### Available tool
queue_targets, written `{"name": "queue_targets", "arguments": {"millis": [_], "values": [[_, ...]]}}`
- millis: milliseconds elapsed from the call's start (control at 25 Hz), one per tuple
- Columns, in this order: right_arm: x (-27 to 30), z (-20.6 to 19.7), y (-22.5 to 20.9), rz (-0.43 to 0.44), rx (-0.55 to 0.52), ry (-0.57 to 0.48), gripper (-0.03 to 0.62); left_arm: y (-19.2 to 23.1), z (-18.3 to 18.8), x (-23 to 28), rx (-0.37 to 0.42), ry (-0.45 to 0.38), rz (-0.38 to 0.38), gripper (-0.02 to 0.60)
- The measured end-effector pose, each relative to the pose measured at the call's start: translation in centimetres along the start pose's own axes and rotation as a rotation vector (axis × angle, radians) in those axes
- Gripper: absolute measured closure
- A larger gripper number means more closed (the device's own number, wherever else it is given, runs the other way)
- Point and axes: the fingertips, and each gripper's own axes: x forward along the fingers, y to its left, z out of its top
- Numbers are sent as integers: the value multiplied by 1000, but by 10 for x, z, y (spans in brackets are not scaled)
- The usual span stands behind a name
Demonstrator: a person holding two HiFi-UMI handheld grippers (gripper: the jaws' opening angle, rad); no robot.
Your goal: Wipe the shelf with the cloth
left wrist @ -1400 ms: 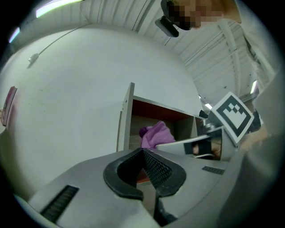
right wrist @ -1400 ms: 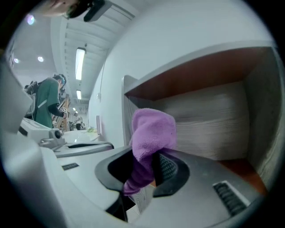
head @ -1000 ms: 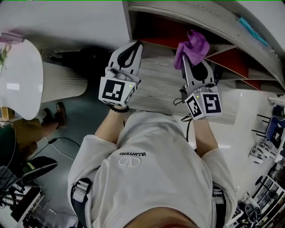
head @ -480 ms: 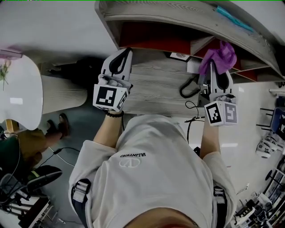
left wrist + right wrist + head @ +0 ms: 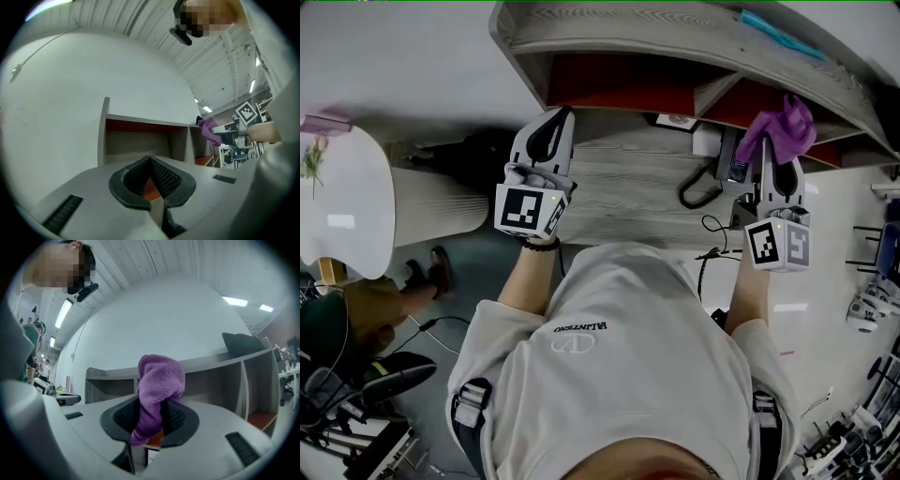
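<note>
Cloth (image 5: pixel 787 124): purple, bunched, pinched in my right claw (image 5: pixel 151 416). Jaws clamped on it, most of it sticking up past tips. I hold it up before shelf (image 5: pixel 628 178), by red-backed compartment at right. My left claw (image 5: pixel 151 164): jaws together, nothing between, over shelf's left end. Black cable (image 5: pixel 698 192) lies on board between claws.

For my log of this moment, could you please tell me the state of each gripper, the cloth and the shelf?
left gripper: jaws shut, holding nothing.
right gripper: jaws shut on the cloth.
cloth: bunched, pinched between the right gripper's jaws, sticking up past them.
shelf: open-fronted; whether the cloth touches it cannot be told.
</note>
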Motion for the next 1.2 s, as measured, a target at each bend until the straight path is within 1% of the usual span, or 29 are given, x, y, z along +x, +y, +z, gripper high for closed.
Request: {"name": "queue_targets", "arguments": {"millis": [360, 520, 760, 1000, 1200], "values": [[-6, -4, -4, -10, -26, 19, 497, -4, -2, -3, 1, 3, 8, 581], [-8, -3, -6, -18, -20, 7, 497, -5, -5, -4, -5, 2, 11, 581], [-7, -4, -6, -13, -9, 13, 497, -7, -1, -4, -3, 1, 10, 581], [-6, -5, -4, -11, -17, 18, 497, -6, -5, -4, -18, -3, 18, 581], [-5, -4, -4, -8, 2, 16, 497, -4, -3, -4, -21, -5, 19, 581]]}}
